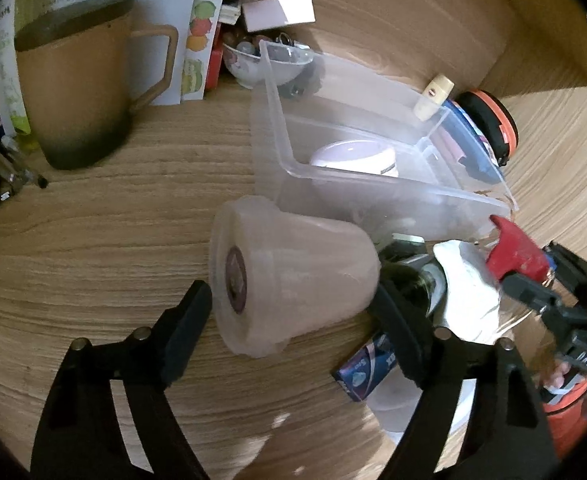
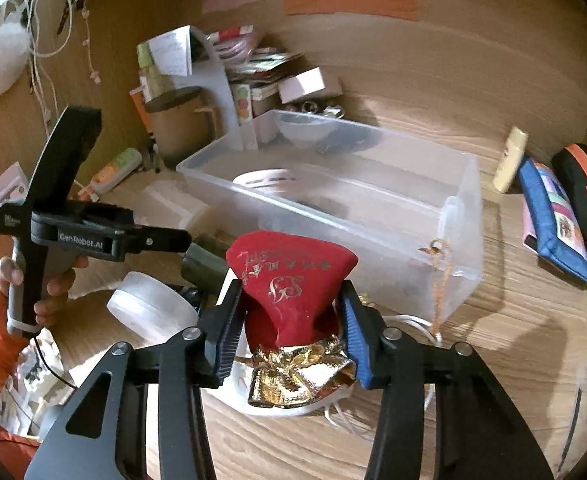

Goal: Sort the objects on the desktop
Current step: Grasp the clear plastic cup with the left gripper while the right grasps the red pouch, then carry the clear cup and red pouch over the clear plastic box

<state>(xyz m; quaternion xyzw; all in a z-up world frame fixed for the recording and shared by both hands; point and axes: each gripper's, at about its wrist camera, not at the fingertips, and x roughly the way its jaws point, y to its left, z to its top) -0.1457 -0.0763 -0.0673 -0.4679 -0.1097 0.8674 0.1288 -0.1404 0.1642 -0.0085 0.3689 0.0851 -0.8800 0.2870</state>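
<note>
Right gripper [image 2: 291,320], at lower centre of the right wrist view, is clenched on a red pouch [image 2: 289,276] with gold trim, held just in front of the clear plastic bin [image 2: 459,216] at mid-frame. Left gripper [image 1: 293,316], at the bottom of the left wrist view, is spread wide, with a frosted plastic cup [image 1: 289,280] lying on its side on the wooden desk [image 1: 93,248] between its fingers; contact cannot be told. Brown mug [image 1: 77,92] stands upper left, well apart.
</note>
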